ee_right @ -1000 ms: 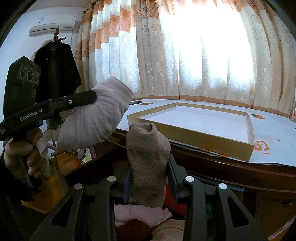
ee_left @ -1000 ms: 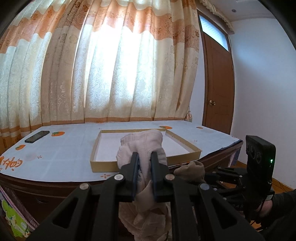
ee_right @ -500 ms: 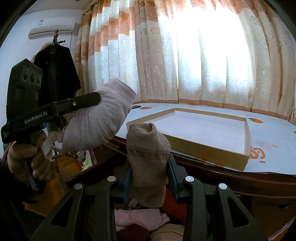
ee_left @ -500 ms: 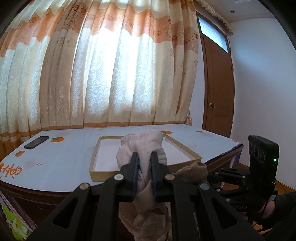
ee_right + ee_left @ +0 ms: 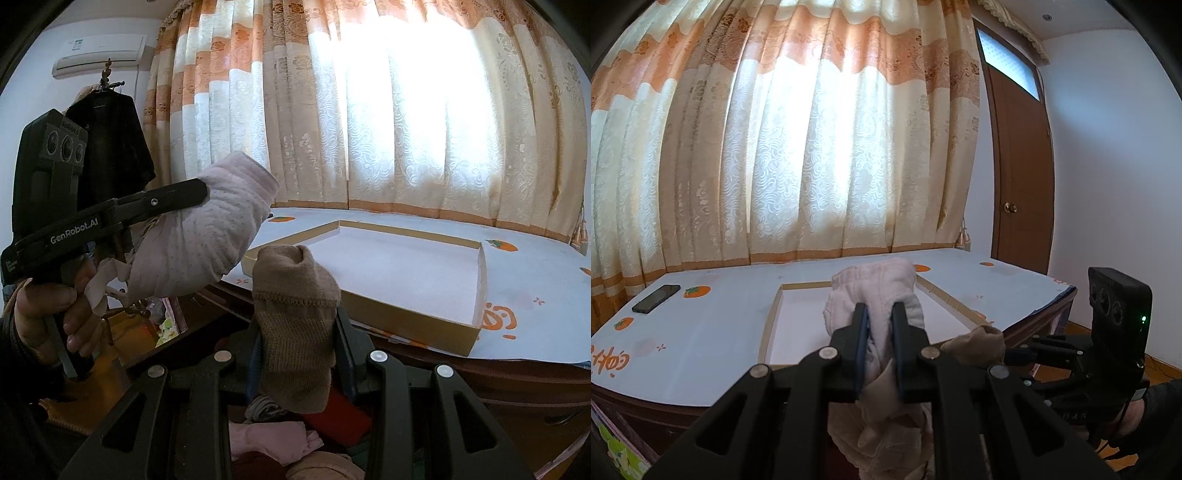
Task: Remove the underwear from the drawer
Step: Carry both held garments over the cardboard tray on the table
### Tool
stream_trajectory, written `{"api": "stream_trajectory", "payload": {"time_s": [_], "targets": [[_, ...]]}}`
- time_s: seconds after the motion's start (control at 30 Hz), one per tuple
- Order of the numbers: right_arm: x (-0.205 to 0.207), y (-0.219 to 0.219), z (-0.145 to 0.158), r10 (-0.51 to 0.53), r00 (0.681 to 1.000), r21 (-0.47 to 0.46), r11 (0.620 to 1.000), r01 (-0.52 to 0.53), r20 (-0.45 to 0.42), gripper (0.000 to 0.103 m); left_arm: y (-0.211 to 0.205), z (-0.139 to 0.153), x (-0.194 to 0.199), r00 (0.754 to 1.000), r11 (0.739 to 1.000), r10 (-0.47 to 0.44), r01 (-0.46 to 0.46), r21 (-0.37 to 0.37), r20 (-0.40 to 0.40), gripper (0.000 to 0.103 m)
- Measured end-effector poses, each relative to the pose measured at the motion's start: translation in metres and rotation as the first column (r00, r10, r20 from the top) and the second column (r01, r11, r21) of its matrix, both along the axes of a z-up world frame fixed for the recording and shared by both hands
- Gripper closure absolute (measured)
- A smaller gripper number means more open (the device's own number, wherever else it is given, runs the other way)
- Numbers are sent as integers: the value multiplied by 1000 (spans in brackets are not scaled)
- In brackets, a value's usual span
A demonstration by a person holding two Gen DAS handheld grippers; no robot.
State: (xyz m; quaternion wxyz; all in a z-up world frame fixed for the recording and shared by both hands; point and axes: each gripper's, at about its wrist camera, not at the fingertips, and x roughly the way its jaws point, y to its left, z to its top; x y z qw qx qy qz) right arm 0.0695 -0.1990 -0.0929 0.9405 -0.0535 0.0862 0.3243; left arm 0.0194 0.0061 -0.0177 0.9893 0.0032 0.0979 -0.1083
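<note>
your left gripper (image 5: 877,325) jaws are clamped on the pale pink underwear (image 5: 875,291), right gripper (image 5: 297,332) on a tan piece (image 5: 295,310), both held up near the tabletop (image 5: 713,325). light, floppy stuff, so i'd pinch a bunched fold.

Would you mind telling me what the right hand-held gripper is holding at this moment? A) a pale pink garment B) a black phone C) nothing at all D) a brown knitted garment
D: in the right wrist view the right hand-held gripper is shut on a brown knitted garment, raised in front of the shallow cardboard tray; the pale pink garment is in the left hand-held gripper.
</note>
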Motion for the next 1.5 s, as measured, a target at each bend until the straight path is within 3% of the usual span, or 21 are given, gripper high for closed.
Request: {"api": "stream_trajectory", "payload": {"time_s": [0.4, 0.83, 1.5], "targets": [[11, -16, 25, -26, 1000, 23, 999, 26, -11, 66, -5, 16, 23, 1000, 1000, -13, 13, 20, -20, 93], [49, -39, 62, -53, 997, 38, 998, 55, -58, 66, -24, 36, 61, 999, 997, -35, 37, 61, -32, 93], [142, -64, 106, -132, 978, 19, 990, 137, -164, 66, -40, 53, 160, 982, 997, -68, 72, 18, -176, 93]]}}
